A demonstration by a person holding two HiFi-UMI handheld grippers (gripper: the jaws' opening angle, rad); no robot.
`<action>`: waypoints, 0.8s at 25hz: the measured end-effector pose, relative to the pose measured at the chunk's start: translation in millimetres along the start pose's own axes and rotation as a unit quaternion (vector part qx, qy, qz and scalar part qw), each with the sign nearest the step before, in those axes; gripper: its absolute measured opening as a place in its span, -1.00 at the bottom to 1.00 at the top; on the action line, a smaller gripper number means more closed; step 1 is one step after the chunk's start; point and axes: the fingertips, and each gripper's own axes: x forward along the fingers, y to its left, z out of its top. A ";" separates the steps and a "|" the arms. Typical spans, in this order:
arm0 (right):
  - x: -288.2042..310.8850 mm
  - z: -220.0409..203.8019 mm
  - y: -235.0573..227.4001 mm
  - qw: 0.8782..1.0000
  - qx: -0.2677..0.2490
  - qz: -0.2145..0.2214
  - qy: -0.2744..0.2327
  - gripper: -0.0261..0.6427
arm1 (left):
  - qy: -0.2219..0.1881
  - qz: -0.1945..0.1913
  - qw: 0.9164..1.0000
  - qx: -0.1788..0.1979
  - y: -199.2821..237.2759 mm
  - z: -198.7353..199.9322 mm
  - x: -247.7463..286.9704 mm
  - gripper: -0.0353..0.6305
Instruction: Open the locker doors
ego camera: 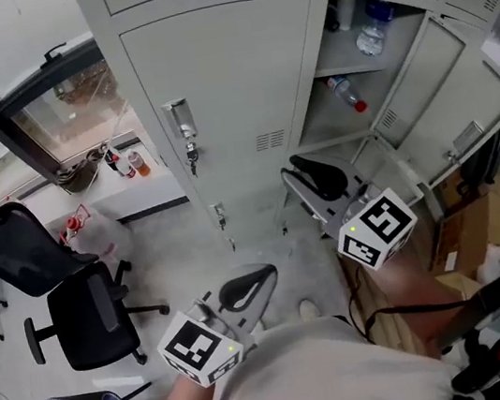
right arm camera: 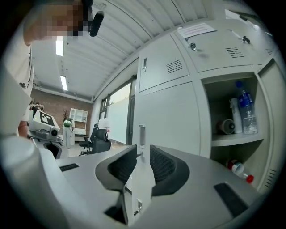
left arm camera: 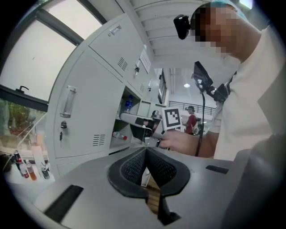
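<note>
Closed locker door (ego camera: 231, 83): the left one of the pair, flush shut. Its upright handle (ego camera: 181, 120) sits near its left edge, and a key (ego camera: 192, 161) hangs just below.
Open locker (ego camera: 347, 71): the right neighbour, with its door (ego camera: 445, 90) swung wide and bottles on the shelves. This one looks done.
Right gripper (ego camera: 307, 170): held level near the foot of the lockers. Its pads are spread a little with nothing between them, and the handle shows through the gap.
Left gripper (ego camera: 261, 278): lower and further from the lockers, tips pressed together, empty.
Step in hand: probably the reach for the closed door's handle.
Risk, missed grip: so narrow a spread may ride onto the slim handle rather than around it, then slip off.
Risk, lock: if it is set, pulling achieves nothing; the key may need turning first.
Risk, knocks: a sweeping approach could strike the key or the open door.
</note>
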 end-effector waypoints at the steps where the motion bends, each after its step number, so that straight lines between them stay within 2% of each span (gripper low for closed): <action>1: 13.4 0.7 7.9 1.000 0.000 0.005 -0.001 -0.74 | -0.001 0.005 1.000 -0.001 3.8 -1.0 -9.0 -0.86; 5: 63.5 1.3 33.7 1.000 -0.003 0.014 -0.002 -0.68 | -0.006 0.024 1.000 -0.004 18.6 -4.5 -43.8 -0.86; 9: 106.6 2.3 47.2 1.000 -0.008 0.000 0.001 -0.61 | -0.010 0.038 0.999 -0.005 32.5 -6.9 -76.7 -0.86; 20: 188.3 3.0 38.4 0.999 -0.001 -0.050 0.014 -0.57 | -0.025 0.065 0.997 -0.015 51.2 -15.3 -135.6 -0.86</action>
